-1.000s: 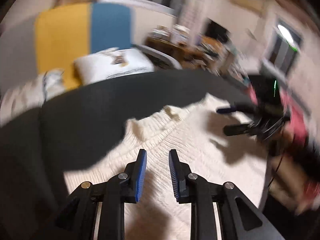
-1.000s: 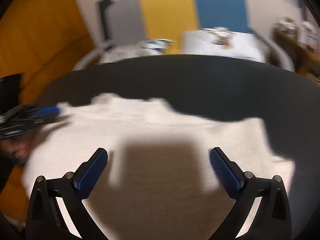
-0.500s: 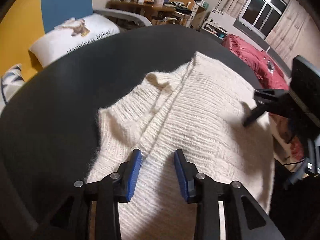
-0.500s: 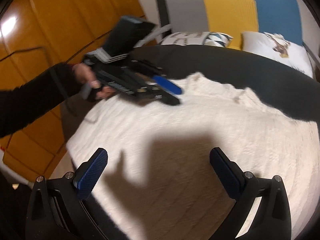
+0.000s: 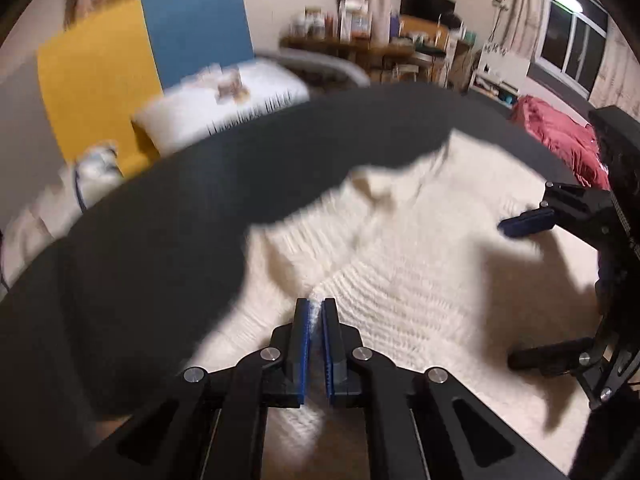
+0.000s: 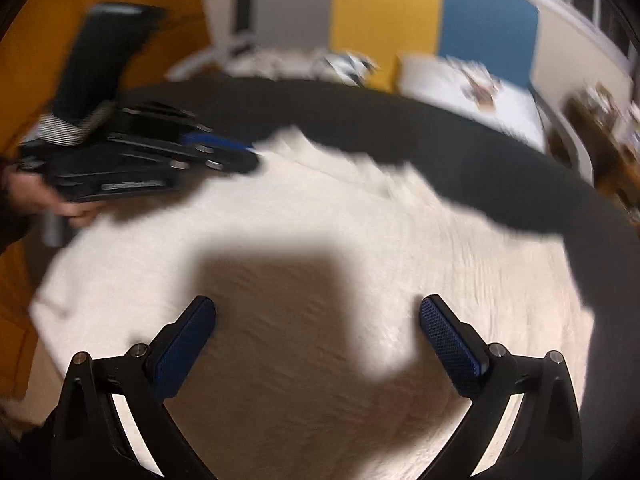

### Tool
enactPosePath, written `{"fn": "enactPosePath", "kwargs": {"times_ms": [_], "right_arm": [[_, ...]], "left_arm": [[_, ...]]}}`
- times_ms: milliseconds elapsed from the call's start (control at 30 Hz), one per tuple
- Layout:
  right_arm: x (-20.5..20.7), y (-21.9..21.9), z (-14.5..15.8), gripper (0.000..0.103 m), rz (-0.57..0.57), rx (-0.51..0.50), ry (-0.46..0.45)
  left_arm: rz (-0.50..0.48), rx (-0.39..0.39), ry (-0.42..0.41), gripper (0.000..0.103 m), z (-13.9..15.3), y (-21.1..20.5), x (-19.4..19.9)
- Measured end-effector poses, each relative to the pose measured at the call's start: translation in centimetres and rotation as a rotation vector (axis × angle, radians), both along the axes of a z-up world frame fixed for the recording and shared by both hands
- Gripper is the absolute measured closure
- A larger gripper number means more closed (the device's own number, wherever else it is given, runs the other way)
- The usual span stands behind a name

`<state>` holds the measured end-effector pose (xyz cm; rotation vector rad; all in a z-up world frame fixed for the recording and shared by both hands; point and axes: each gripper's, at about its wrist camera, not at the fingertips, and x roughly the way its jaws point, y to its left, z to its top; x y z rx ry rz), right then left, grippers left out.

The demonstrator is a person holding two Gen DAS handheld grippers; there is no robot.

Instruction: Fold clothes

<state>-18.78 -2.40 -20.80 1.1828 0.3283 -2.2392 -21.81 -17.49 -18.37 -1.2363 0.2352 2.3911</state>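
A cream knit sweater [image 5: 420,272] lies spread on a dark round surface [image 5: 160,240]. My left gripper [image 5: 315,312] is at the sweater's near left part. Its jaws are closing, and the blue pads pinch a raised ridge of the knit. The right wrist view shows the same sweater [image 6: 320,220] filling the foreground. My right gripper [image 6: 318,320] hovers wide open above it, nothing between its fingers, casting a square shadow. The left gripper [image 6: 244,156] shows there at the upper left, tip on the sweater's far edge. The right gripper [image 5: 532,288] appears at the right edge of the left view.
A person's hand [image 6: 60,204] holds the left tool. Behind the dark surface [image 6: 400,120] are a white pillow [image 5: 224,100], yellow and blue panels [image 5: 100,80], a red blanket [image 5: 560,140] and a cluttered desk [image 5: 360,40]. Orange wood panelling [image 6: 32,40] stands at left.
The left jaws, apart over the knit half a second ago, have closed on a ridge of the sweater. The right gripper has drifted sideways over the sweater, still open.
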Motion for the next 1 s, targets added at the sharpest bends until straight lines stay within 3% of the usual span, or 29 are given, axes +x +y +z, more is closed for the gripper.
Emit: {"fn": "enactPosePath", "kwargs": {"times_ms": [167, 233, 367, 500, 633, 700, 833, 900, 967, 1000], "right_arm": [[0.0, 1.0, -1.6, 0.0, -0.036, -0.044, 0.022], [0.1, 1.1, -1.6, 0.0, -0.036, -0.053, 0.027], [0.7, 1.1, -1.0, 0.0, -0.018, -0.057, 0.03], [1.5, 0.9, 1.2, 0.0, 0.029, -0.142, 0.034], [2.3, -1.4, 1.2, 0.0, 0.125, -0.147, 0.002], [2.6, -2.8, 0.1, 0.0, 0.147, -0.107, -0.021], [3.3, -3.9, -1.2, 0.0, 0.165, -0.031, 0.029], [3.3, -3.7, -1.3, 0.0, 0.166, -0.042, 0.027], [3.2, -3.4, -1.3, 0.0, 0.164, -0.054, 0.024], [3.2, -3.5, -1.4, 0.0, 0.16, -0.055, 0.025]], "left_arm": [[0.013, 0.051, -0.013, 0.095, 0.4, -1.0, 0.3], [0.036, 0.102, -0.033, 0.085, 1.2, -2.2, 0.3], [0.144, 0.212, 0.029, 0.085, 4.4, -6.8, 2.7], [0.13, 0.209, 0.073, 0.085, 5.2, -9.2, 6.2], [0.023, 0.073, 0.039, 0.085, 4.0, -7.6, 6.7], [0.013, 0.075, -0.036, 0.081, 3.1, -6.9, 5.1], [-0.011, 0.119, -0.148, 0.079, 2.6, -6.0, 1.9], [-0.009, 0.056, -0.189, 0.077, 1.7, -4.9, 0.5], [-0.008, -0.019, -0.165, 0.08, 1.3, -3.6, 0.3], [-0.007, -0.051, -0.136, 0.089, 1.3, -2.9, 0.7]]}}
